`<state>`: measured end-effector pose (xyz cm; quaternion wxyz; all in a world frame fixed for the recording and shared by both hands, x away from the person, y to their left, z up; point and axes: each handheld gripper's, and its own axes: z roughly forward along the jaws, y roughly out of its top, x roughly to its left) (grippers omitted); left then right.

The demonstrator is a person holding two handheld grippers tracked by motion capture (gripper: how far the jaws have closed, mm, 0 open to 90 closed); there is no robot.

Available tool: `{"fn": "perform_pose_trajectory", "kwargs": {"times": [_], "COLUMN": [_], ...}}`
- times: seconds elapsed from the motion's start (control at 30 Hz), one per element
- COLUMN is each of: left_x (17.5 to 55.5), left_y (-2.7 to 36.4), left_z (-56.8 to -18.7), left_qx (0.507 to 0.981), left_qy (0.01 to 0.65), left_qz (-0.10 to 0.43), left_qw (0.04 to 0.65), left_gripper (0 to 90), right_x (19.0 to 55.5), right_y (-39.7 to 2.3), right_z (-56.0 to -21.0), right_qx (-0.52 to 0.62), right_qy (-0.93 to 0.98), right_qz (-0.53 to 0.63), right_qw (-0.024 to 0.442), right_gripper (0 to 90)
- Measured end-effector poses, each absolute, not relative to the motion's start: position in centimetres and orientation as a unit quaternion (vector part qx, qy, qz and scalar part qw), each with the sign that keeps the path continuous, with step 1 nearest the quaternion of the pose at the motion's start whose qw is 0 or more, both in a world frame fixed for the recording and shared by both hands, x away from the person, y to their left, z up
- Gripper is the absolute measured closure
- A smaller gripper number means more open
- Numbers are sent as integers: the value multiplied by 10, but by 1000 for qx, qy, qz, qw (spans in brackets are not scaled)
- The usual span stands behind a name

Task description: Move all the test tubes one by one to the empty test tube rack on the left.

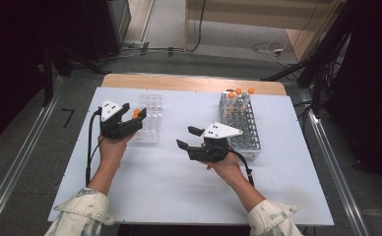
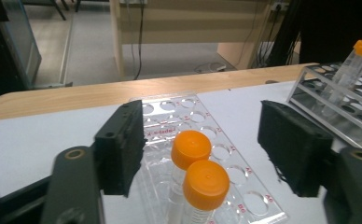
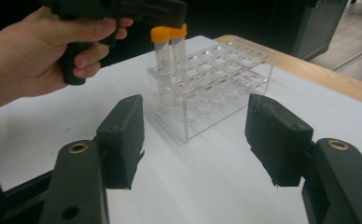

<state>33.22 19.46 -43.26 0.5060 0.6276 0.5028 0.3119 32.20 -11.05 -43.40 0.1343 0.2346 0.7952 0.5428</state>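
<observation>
- Black foam-padded jaws of the left gripper (image 2: pixel 202 144) stand apart over the clear acrylic tube rack (image 2: pixel 244 186); two orange-capped tubes (image 2: pixel 206 184) sit between the pads, touched by neither. Nothing is gripped.
- Both tubes stand upright in neighbouring wells near the rack's closer end, caps almost touching each other. In the high view the left gripper (image 1: pixel 132 118) sits at the near left corner of this rack (image 1: pixel 149 120).
- Right gripper (image 3: pixel 195 135): jaws apart with nothing between them, hovering above the bare white table top (image 1: pixel 154 187), aimed toward the clear rack.
- Steel wire rack (image 1: pixel 243 130) stands just beyond the right gripper (image 1: pixel 188 137) in the high view; three more capped tubes (image 1: pixel 238 93) stand at its far end, well apart from the clear rack.
- Handling judgement: tubes look like thin, stiff plastic, light, and smooth-walled, so likely slippery under the pads. The ribbed cap gives better purchase than the bare wall.
- Best hold, as I judge it: just below the cap or across the cap itself, jaws square to the tube, moderate squeeze only.
- Risk: the close neighbour leaves little pad clearance; a skewed approach could tilt the second tube or drag the light acrylic rack.
- Lift straight up to clear the well.
</observation>
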Motion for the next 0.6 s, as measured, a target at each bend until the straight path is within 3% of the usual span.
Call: {"fn": "perform_pose_trajectory", "kwargs": {"times": [0.33,0.6], "left_x": [316,310], "left_y": [197,196], "left_z": [-424,-422], "left_qx": [609,607], "left_qy": [494,491], "left_qz": [306,308], "left_qw": [539,544], "left_gripper": [258,258], "right_x": [333,363], "right_y": [-157,-207], "right_z": [-407,-399], "right_qx": [299,356], "right_qy": [749,720], "right_qz": [554,536], "right_qw": [205,262], "right_gripper": [237,217]}}
